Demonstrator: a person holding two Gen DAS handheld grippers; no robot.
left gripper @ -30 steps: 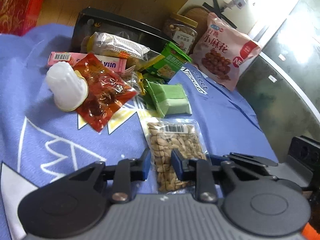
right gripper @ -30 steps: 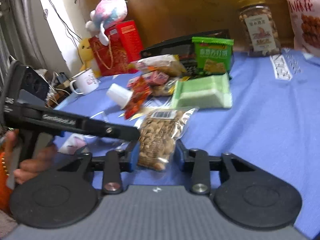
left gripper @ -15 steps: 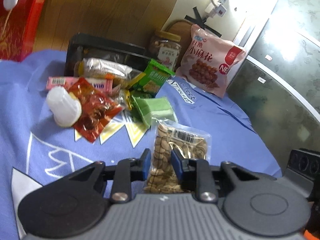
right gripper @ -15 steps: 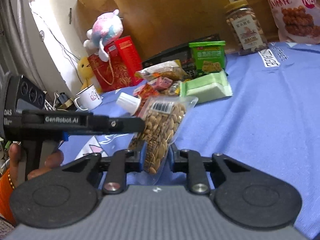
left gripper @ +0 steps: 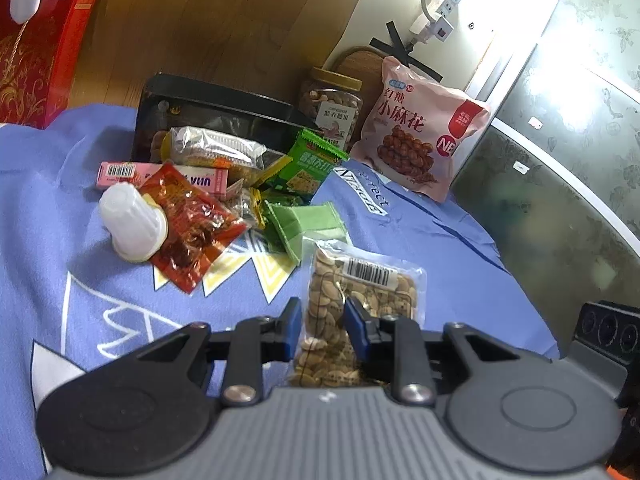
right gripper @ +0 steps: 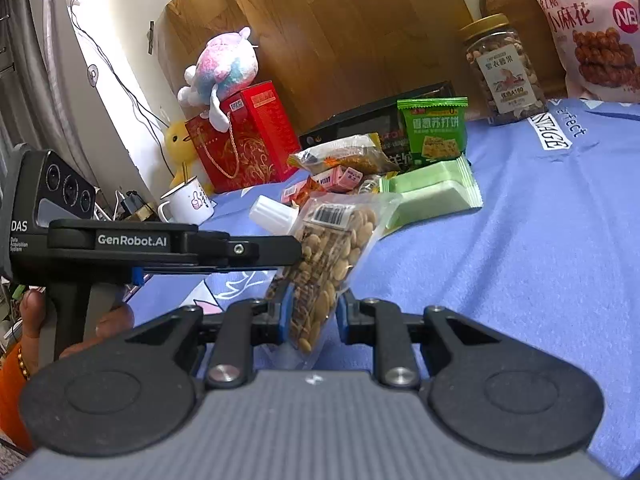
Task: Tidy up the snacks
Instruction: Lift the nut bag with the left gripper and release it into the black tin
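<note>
Nut pouch gripped by both tools above the cloth

Blue fingers (left gripper: pixel 294 330) of the left gripper (left gripper: pixel 320 330) are clenched on the lower half of the clear nut pouch (left gripper: pixel 360 292), which stands nearly upright between them, its barcode sticker at the top. Seen from the other side, the right gripper (right gripper: pixel 311 314) pinches the same nut pouch (right gripper: pixel 332 256) at its bottom end, so both tools grasp one bag, lifted off the blue cloth (right gripper: pixel 540 260).

Judging by the task, the step in hand is carrying this pouch to its place, probably the black box (left gripper: pixel 208 116) behind the pile. Two grips on a slack bag can twist or tear it, so one tool would do well to let go before the move. The pads should pinch across the nuts and not only on film, the bag should stay upright, and it should be set down flat without knocking the white cup (left gripper: pixel 132 224) or the red candy bag (left gripper: pixel 188 236).

Readable writing: the left gripper's body (right gripper: pixel 132 240) carries "GenRobot.AI", with "DAS" beside it. The cloth shows "erfect" and part of a white label ending "AGE". The pink snack bag (left gripper: pixel 416 136) has large Chinese characters and "NE" in a red patch. The nut jar (right gripper: pixel 504 72) label has Chinese text above what looks like "A180". The green cracker pack (right gripper: pixel 434 132) is printed in Chinese. The pink box (left gripper: pixel 124 170) shows a barcode and upside-down letters.
</note>
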